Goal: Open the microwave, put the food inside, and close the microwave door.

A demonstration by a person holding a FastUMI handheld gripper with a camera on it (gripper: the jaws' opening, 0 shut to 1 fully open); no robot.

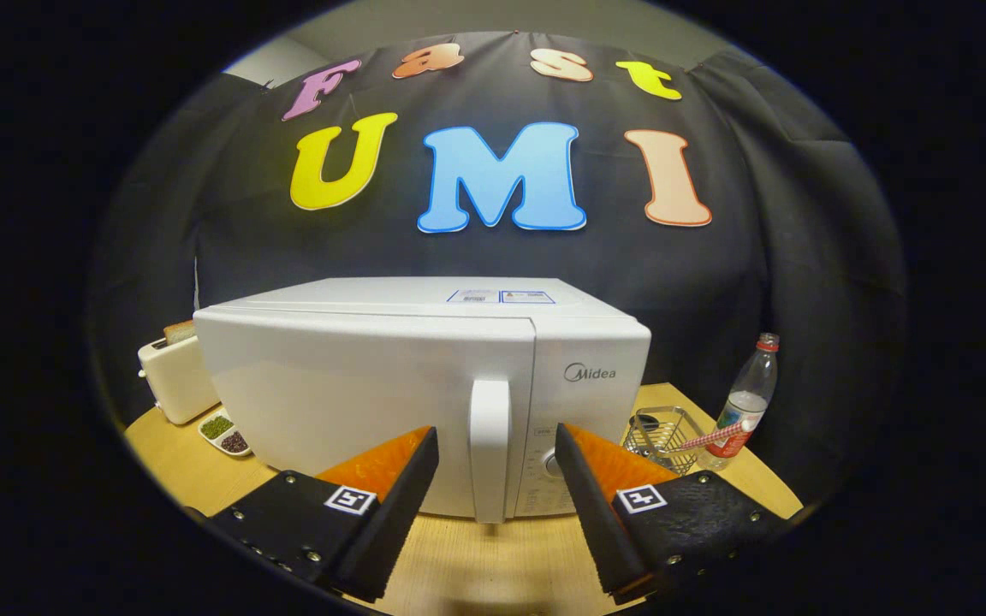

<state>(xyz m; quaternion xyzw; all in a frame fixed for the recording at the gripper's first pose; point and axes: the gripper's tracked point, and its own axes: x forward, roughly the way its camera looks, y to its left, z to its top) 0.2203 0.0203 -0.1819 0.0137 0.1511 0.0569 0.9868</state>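
your gripper (493, 453) is spread open, its fingers flanking the handle (490, 449) of the closed white microwave (373, 385) on the wooden table (476, 565). left of it: a toaster (175, 376) and a small dish (226, 434). right: a wire basket (660, 436) and a bottle (745, 402). basket contents are hard to make out.

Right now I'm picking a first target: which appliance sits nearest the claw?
The white microwave: its door handle stands just ahead, between the open claw's fingers. The cream toaster sits farther back.
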